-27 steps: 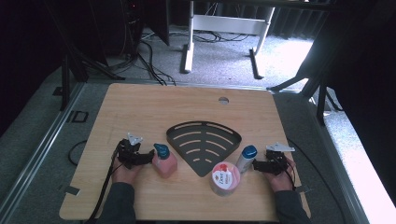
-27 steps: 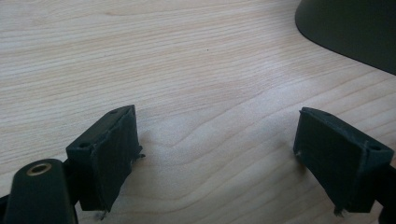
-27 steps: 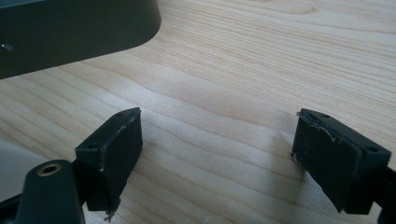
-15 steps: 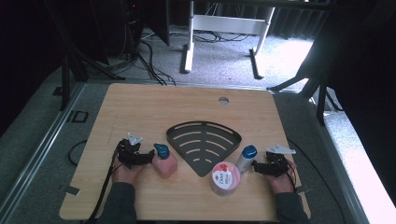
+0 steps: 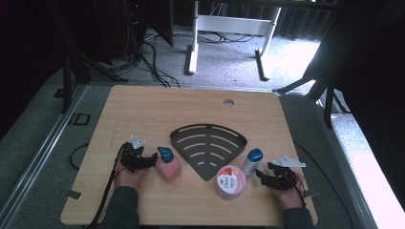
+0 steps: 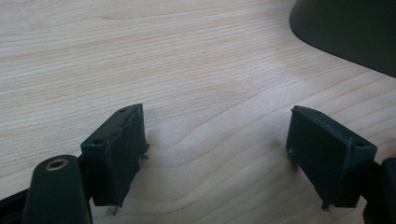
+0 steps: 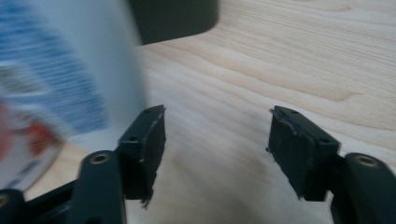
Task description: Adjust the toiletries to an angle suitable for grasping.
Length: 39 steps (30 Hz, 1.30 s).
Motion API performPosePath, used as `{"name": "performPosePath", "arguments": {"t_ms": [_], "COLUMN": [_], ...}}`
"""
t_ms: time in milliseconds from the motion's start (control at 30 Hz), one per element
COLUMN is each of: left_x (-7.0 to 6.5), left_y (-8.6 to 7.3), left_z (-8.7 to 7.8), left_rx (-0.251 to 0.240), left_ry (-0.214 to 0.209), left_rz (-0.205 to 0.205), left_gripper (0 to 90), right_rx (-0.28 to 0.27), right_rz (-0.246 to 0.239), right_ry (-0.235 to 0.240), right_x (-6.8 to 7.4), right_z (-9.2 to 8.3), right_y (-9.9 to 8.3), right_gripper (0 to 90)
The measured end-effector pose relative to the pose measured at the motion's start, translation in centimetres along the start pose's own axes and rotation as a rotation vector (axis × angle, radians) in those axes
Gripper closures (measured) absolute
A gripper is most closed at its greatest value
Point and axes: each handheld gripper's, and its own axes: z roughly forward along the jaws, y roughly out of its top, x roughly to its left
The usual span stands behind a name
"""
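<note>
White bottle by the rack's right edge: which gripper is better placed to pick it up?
Right. The right gripper sits open just beside the white bottle, which looms next to its jaws. The left gripper is across the rack, by the pink bottle.

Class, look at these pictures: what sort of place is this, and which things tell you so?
Probably a lab or workshop: a bare wooden table on grey carpet, loose cables on the floor behind it, and a handheld tool wired for recording.

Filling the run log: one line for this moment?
left gripper: open, empty | right gripper: open, empty | white bottle: beside right gripper
</note>
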Motion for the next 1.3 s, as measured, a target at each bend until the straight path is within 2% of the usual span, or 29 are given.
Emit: {"name": "performPosePath", "arguments": {"t_ms": [167,367,633,800,1033,1233,1300], "left_x": [0.0,0.0,0.0,0.0,0.0,0.0,0.0], "left_y": [0.0,0.0,0.0,0.0,0.0,0.0,0.0], "left_z": [0.0,0.0,0.0,0.0,0.0,0.0,0.0], "left_rx": [-0.001,0.000,0.000,0.001,0.001,0.001,0.001], "left_ry": [-0.002,-0.002,-0.003,-0.003,-0.005,-0.005,-0.005], "left_rz": [0.003,0.004,0.004,0.005,0.006,0.006,0.006], "left_gripper": [21.3,21.2,20.9,20.8,20.6,20.5,20.5], "right_rx": [-0.027,-0.048,-0.050,-0.048,-0.044,-0.044,-0.050], "right_rz": [-0.023,-0.046,-0.046,-0.076,-0.120,-0.145,-0.155], "right_ry": [0.037,0.076,0.105,0.118,0.179,0.218,0.246], "right_x": [1.5,2.4,2.6,2.7,2.4,2.1,1.7], "right_z": [-1.4,-1.8,-1.5,-0.9,0.1,0.6,0.8], "right_y": [-0.4,-0.4,-0.2,0.4,1.4,1.9,2.2], "right_gripper": [41.1,42.6,44.6,46.9,55.7,57.7,62.4]}}
